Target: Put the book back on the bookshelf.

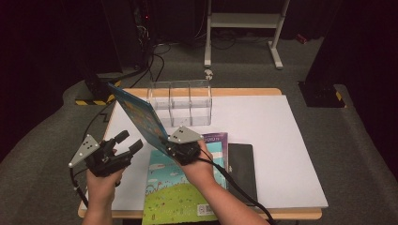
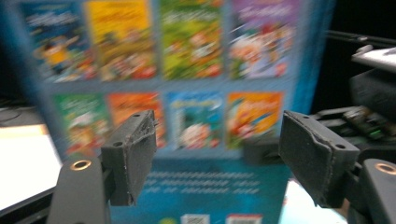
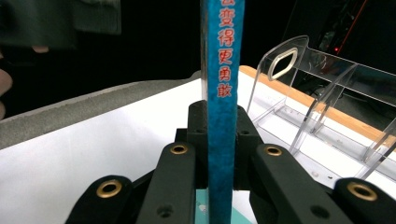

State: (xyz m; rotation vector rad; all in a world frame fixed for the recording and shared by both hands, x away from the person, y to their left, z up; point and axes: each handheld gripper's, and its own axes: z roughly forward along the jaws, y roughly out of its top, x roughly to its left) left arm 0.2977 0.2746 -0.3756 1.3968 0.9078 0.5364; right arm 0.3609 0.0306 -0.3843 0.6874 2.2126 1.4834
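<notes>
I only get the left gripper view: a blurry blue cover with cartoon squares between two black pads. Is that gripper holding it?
Observer: No. The left hand-held gripper is open beside the blue book; the right hand-held gripper is clamped on the book's spine.
Operator: Is the book lying flat?
Observer: No, it stands tilted above the white table.
Operator: Anything behind it?
Observer: A clear plastic organizer with dividers, at the table's far edge.
Operator: Other books?
Observer: Yes, a green-covered book lies flat under the right hand.
</notes>
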